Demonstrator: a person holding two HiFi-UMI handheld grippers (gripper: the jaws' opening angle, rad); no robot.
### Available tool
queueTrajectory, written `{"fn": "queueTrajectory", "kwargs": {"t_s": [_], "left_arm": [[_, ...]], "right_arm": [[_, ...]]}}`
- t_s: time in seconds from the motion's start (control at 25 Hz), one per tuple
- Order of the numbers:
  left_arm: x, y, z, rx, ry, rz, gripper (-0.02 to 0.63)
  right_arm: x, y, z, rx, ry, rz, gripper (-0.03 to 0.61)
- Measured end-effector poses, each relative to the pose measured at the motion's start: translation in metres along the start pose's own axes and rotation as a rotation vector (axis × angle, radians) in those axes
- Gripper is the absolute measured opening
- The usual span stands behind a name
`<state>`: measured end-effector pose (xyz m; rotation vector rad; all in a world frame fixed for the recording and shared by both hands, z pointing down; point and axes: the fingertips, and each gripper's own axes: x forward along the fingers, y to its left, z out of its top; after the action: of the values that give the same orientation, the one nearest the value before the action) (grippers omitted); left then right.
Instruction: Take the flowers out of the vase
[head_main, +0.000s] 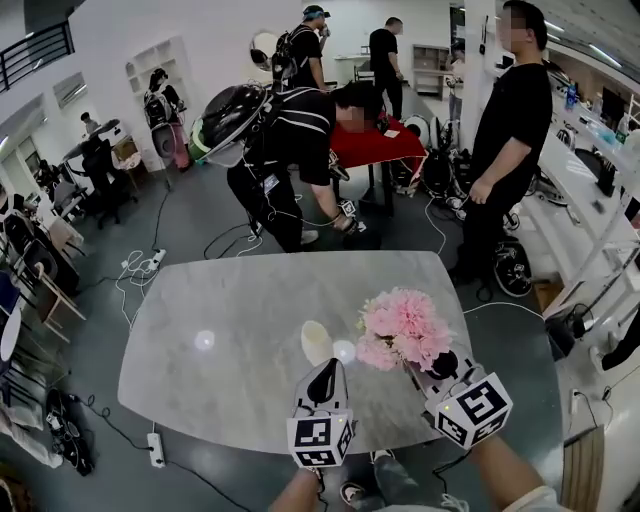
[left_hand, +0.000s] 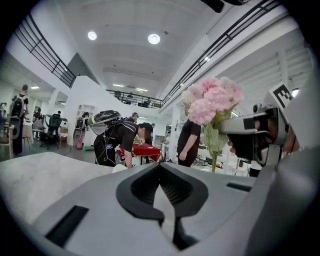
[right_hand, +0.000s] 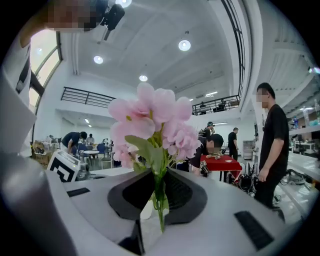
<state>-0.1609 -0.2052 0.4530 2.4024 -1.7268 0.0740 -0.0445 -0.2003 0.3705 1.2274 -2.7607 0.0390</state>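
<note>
- Table (head_main: 180, 300): grey marbled top filling the near centre of the scene.
- Vase (head_main: 316, 342): pale, standing on the table toward its near edge, with no flowers in it.
- Left gripper (head_main: 325, 380): positioned just on the near side of the vase and aimed at it. Its fingers are together with nothing between them. Contact with the vase cannot be confirmed.
- Flowers (head_main: 403, 328): a pink bunch, out of the vase and held above the table just to its right.
- Right gripper (head_main: 435, 368): fingers clamped on the green stems below the blooms. The stem ends hang free beneath the fingers.
- Far side: a person bends over a red table (head_main: 375, 143).
</note>
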Motion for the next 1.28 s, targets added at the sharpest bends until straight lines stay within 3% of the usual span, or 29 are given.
{"fn": "queueTrajectory", "kwargs": {"t_s": [0.64,1.28], "left_arm": [[0.036,-0.023,-0.052,-0.057,0.123,-0.008,0.005],[0.069,-0.023,-0.09,-0.111,0.211,0.003,0.005]], "right_arm": [[0.026,-0.042,-0.15,0.036,0.466,-0.04,0.064],[0.074,-0.061,-0.239,0.102,0.734,0.015,0.064]]}}
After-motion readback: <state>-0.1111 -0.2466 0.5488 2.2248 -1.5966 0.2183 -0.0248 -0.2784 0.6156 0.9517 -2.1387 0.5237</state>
